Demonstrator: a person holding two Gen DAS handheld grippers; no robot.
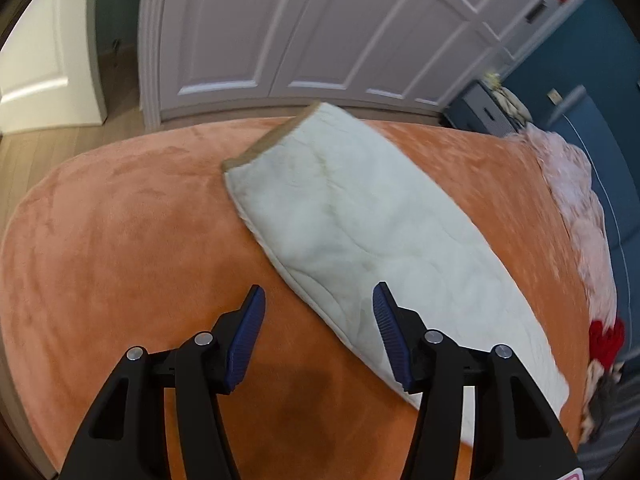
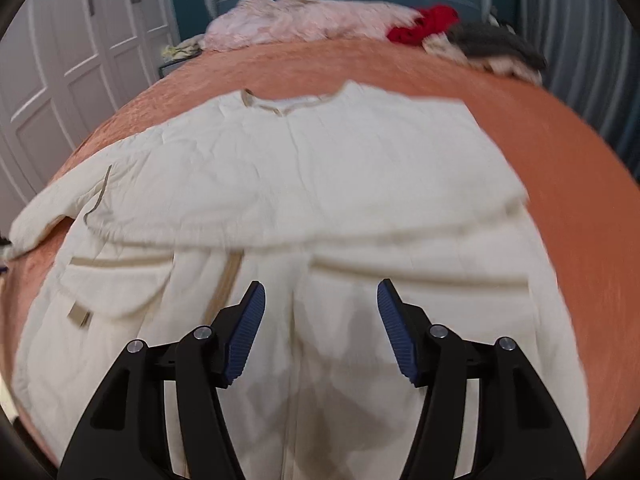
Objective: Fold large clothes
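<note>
Between folds: both hand-held grippers empty over a cream coat spread on the bed.

The right hand-held gripper (image 2: 321, 300) hangs with its jaws standing wide and nothing between them, directly above the lower front of the cream coat (image 2: 320, 184); the coat lies flat on the orange bedspread (image 2: 560, 160), collar at the far end, one side already turned in across the chest ahead of the pads. The left hand-held gripper (image 1: 319, 304) is likewise wide and empty, over bare bedspread, with the outstretched sleeve (image 1: 360, 216) running away ahead and to its right, its tan cuff (image 1: 272, 136) at the far end. Judging by this, the sleeve fold seems next: the left gripper would need to reach forward to the cuff, pinch it, and carry it rightward onto the body.
</note>
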